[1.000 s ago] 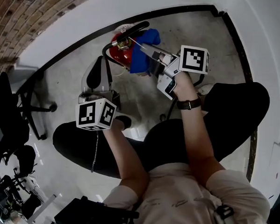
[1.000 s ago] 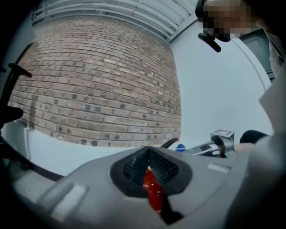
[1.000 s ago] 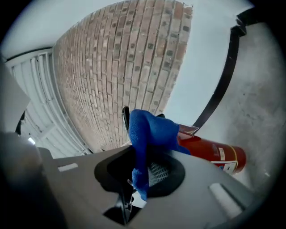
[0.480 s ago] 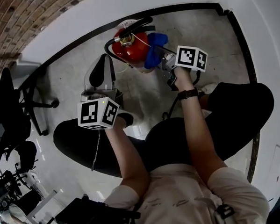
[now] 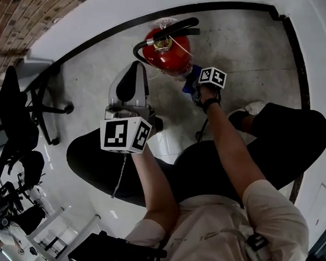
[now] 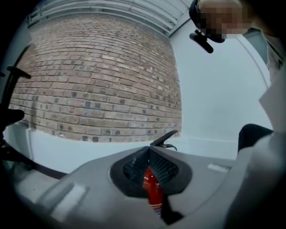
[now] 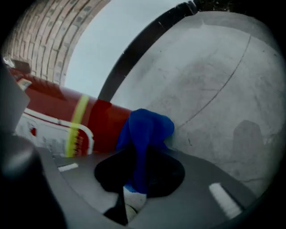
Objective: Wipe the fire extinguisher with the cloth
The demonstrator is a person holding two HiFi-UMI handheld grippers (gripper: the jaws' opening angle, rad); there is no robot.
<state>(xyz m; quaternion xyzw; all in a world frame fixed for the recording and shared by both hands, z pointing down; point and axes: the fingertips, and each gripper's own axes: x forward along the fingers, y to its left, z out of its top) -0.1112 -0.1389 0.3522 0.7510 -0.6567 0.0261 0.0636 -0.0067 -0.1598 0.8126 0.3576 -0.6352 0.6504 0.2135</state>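
Evidently the right gripper point(image 7: 139, 167) is pinching the blue cloth point(image 7: 145, 129) between its fingers and appears to be pressing the bunched end against the lower side of the red fire extinguisher point(image 5: 168, 52). The extinguisher is standing on the floor point(image 7: 214, 80) at the upper centre of the head view, near the wall. The right arm is reaching forward almost straight, bringing the cloth to the cylinder. The left gripper point(image 6: 149, 167) is hanging at centre left, aiming at the extinguisher. Its fingers are lying drawn together, gripping nothing, and it is probably idling.

Office: swivel chairs point(image 5: 15, 130), brick wall point(image 6: 98, 80)
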